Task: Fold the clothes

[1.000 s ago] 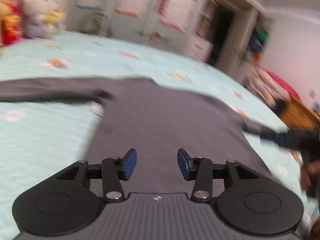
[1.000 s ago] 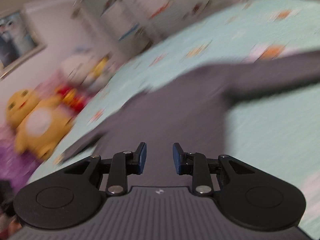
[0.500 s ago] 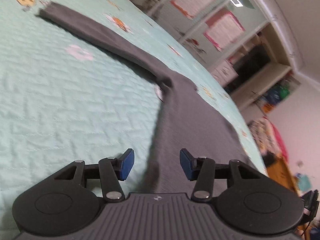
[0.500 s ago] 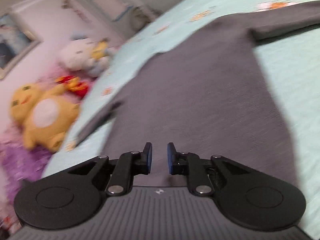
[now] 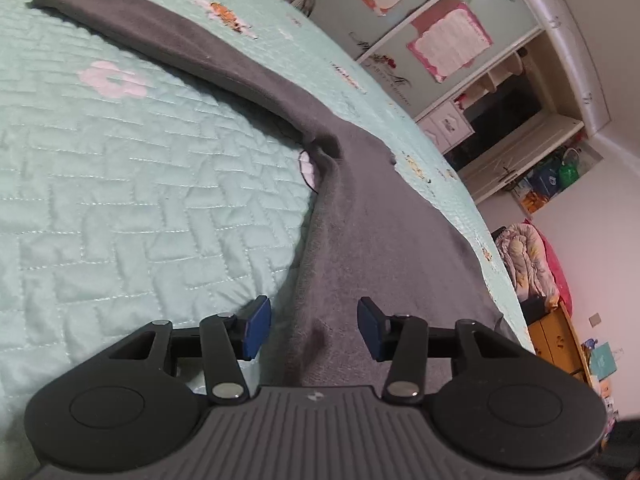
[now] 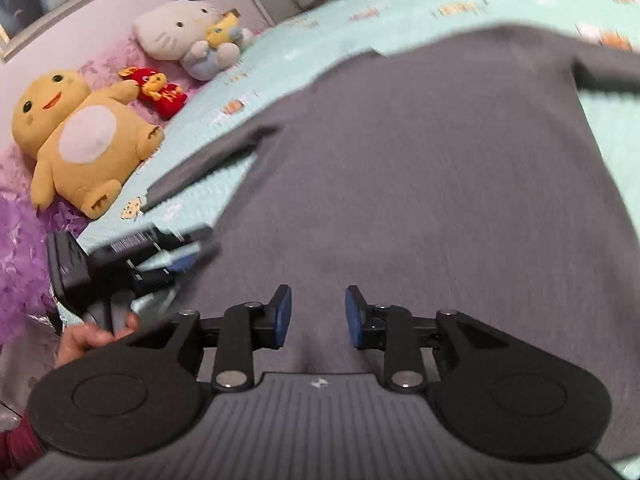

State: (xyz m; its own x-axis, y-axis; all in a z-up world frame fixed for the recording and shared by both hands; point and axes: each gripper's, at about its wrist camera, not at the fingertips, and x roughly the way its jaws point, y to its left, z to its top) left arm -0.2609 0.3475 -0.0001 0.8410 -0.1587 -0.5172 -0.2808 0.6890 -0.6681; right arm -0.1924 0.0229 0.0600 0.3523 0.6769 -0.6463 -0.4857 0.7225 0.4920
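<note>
A mint green quilted bedspread covers the bed, and a grey long-sleeved sweater lies flat on it with both sleeves spread out. The left gripper hangs over the sweater's side edge, jaws wide open and empty. The right gripper is above the hem, jaws apart, holding nothing. Plush toys sit near the wall.

Mint quilted bed, mirrored wardrobe (pink-framed papers), plush toys against pink wall.
</note>
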